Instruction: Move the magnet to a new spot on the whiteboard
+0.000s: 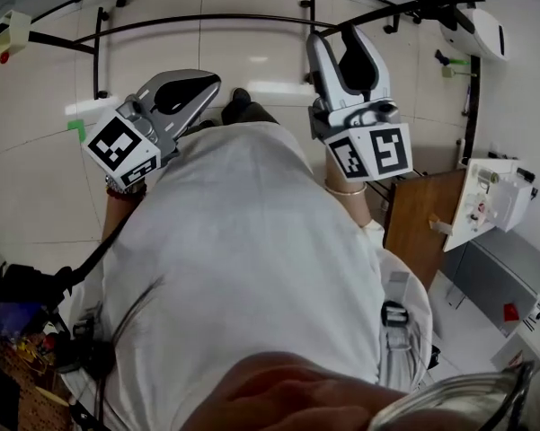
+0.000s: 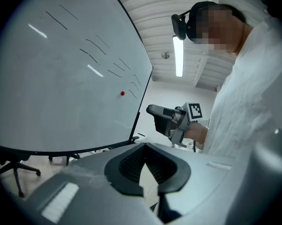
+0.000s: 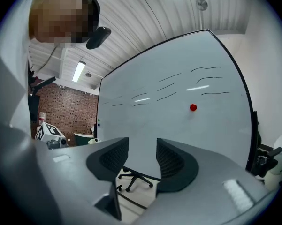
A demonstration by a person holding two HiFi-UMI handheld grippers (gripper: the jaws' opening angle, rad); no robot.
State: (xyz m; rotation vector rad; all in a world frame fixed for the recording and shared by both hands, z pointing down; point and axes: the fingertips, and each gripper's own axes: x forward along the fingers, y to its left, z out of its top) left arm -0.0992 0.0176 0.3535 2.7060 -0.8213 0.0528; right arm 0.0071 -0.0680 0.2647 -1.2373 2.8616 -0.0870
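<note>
A small red magnet (image 2: 122, 93) sticks to the whiteboard (image 2: 61, 78), towards the board's right edge and below some thin black pen strokes. In the right gripper view the magnet (image 3: 193, 107) sits high and right on the whiteboard (image 3: 178, 130), well beyond the jaws. My left gripper (image 2: 144, 146) is shut with nothing in it. My right gripper (image 3: 142, 146) is open and empty. Both are held up in front of my chest, left gripper (image 1: 207, 83) and right gripper (image 1: 339, 36), away from the board. The right gripper (image 2: 162, 118) also shows in the left gripper view.
A black office chair (image 3: 133, 178) stands on the floor under the board, with the board's black stand frame (image 1: 207, 16) ahead of me. A brown wooden panel (image 1: 422, 223) and a white device (image 1: 490, 200) are at my right. A brick wall (image 3: 61, 111) lies behind the board's left side.
</note>
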